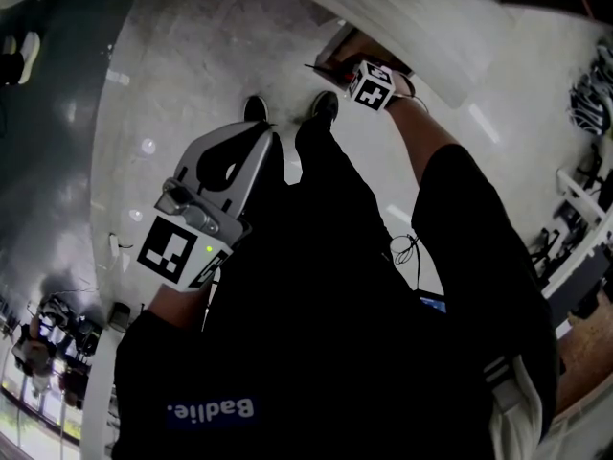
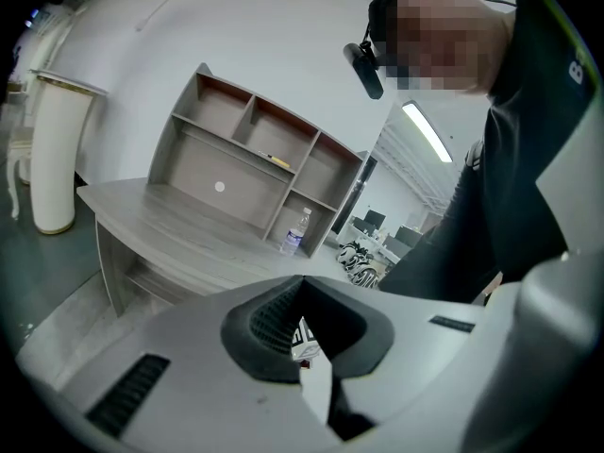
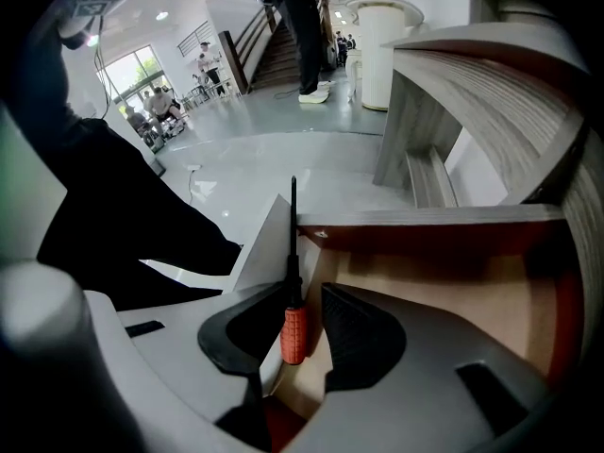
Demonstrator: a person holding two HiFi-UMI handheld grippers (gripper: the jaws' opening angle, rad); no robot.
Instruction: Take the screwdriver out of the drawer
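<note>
The screwdriver has an orange ribbed handle and a thin black shaft that points up past the drawer's rim. My right gripper is shut on the handle, inside the open wooden drawer. In the head view the right gripper's marker cube sits at the drawer under the desk edge, and the jaws are hidden there. My left gripper hangs over the floor beside the person's leg, far from the drawer. The left gripper is shut on nothing.
The grey desk carries a shelf unit and a water bottle. A white pillar stands at its left end. The person's shoes stand just before the drawer. The desk's frame rises beyond the drawer.
</note>
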